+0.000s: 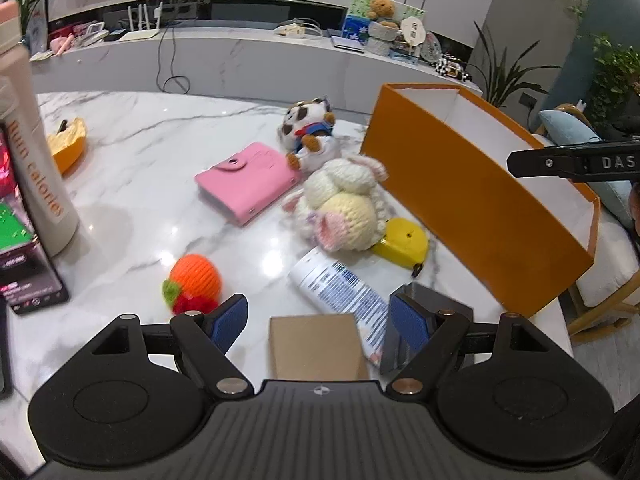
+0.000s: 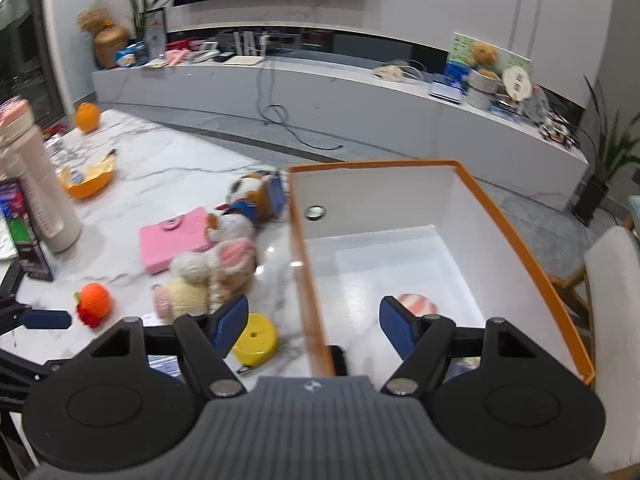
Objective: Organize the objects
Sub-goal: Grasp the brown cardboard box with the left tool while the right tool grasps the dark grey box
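The left claw (image 1: 318,316) tilts steeply downward, its 2 blue pads (image 1: 230,322) set wide apart with nothing pressed between them. The right claw (image 2: 314,322) also angles down, jaws parted and gripping nothing. Its finger (image 1: 572,162) reaches into the left view.
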The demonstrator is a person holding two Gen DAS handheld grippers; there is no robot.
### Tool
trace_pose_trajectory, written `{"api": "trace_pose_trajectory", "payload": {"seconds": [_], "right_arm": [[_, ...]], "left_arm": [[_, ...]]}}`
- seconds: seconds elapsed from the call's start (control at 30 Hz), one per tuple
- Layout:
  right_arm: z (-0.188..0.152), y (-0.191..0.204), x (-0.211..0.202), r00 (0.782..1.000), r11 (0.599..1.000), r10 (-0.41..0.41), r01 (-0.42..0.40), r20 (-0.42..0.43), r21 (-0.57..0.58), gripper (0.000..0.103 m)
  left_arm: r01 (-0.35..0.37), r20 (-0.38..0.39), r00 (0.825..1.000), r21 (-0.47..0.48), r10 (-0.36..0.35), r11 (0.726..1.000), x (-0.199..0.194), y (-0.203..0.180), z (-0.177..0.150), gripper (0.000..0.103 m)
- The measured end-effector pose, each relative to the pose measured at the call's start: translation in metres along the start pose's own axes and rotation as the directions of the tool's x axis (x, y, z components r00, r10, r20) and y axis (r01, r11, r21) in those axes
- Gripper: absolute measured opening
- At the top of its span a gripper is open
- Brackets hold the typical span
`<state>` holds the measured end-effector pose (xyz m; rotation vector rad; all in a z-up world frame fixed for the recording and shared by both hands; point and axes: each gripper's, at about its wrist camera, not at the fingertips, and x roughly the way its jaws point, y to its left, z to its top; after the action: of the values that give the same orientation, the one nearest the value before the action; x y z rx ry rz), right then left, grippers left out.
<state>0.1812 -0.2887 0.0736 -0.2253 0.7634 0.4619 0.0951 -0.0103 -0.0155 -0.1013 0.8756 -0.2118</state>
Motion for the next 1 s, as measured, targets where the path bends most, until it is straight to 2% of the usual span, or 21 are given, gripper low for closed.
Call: {"api": "trace_pose_trajectory", "payload": {"seconds": [0.13,0.33,0.5,0.67,0.9,1.0], "right_arm": [[-0.004,0.017,0.0,1.0,0.998,0.03,-0.03,-0.005,-0.046,0.076],[-0.02,0.046,0.01,0.994,0.982,0.08,-0.091,-0.069,-0.164,0.076],[-0.04,0.071,0.024,0.972,0.929,0.141,-0.195,-0.186,-0.314,0.079],[-0.06,0.082,0.036,0.945,0.875,0.171,-0.276,-0.28,-0.397,0.083],[-0.078,0.09,0.052,0.933,0.835,0.186,-0.316,-0.31,-0.45,0.083],[-0.083,0.093,0.058,0.938,0.821,0.182,-0.309,-0.294,-0.481,0.084]], "left_arm": [[-0.009,-0.015,1.0,-0.015,0.009,1.0,0.001,0.006,-0.008,0.093],[-0.013,-0.036,0.999,-0.012,0.013,1.0,0.001,0.008,-0.019,0.093],[0.005,-0.049,0.999,-0.009,-0.005,1.0,0.004,0.003,-0.023,0.093],[0.002,-0.065,0.998,0.013,-0.002,1.0,0.012,-0.004,-0.025,0.093],[-0.012,-0.093,0.996,0.02,0.014,1.0,0.027,-0.006,-0.029,0.093],[-0.021,-0.096,0.995,0.016,0.023,1.0,0.03,-0.003,-0.03,0.09]]}}
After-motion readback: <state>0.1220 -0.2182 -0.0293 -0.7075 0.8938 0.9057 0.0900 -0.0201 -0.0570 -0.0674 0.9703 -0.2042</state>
